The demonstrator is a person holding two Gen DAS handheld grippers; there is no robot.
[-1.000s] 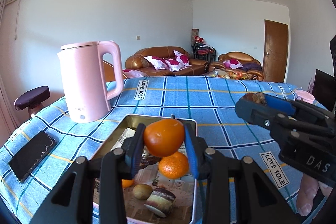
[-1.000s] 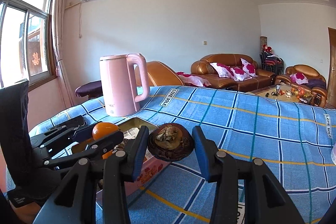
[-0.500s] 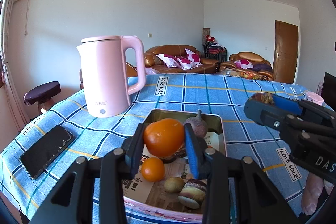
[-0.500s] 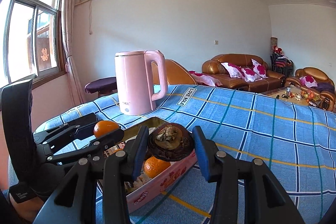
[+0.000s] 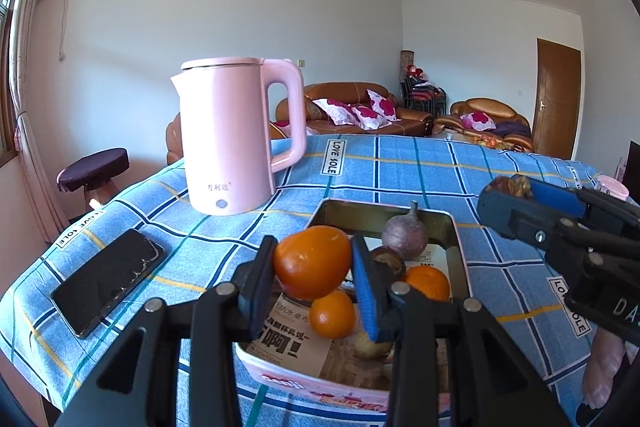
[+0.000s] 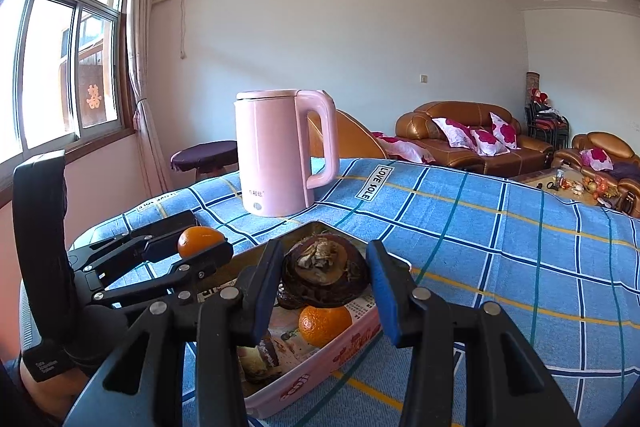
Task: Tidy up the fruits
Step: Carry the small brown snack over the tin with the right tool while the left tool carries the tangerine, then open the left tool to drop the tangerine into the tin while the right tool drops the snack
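Observation:
My left gripper (image 5: 314, 269) is shut on an orange (image 5: 312, 262) and holds it above the near left part of a pink tin tray (image 5: 304, 385). In the tray lie two smaller oranges (image 5: 332, 313), a purple round fruit with a stem (image 5: 404, 235) and a few brownish pieces. My right gripper (image 6: 326, 277) is shut on a dark brown mangosteen (image 6: 324, 277) over the same tray (image 6: 320, 375), where one orange (image 6: 324, 323) shows below it. The left gripper with its orange (image 6: 200, 241) appears at the left of the right wrist view.
A pink electric kettle (image 5: 236, 135) stands on the blue checked tablecloth (image 5: 400, 171) behind the tray. A black phone (image 5: 108, 281) lies at the left near the table edge. A stool (image 5: 94, 171), brown sofas (image 5: 352, 111) and a door (image 5: 558, 99) are beyond the table.
Both grippers have shifted sideways over the table, each keeping its fruit. The kettle and tray now sit further right in both views, and more of the tray's far end shows.

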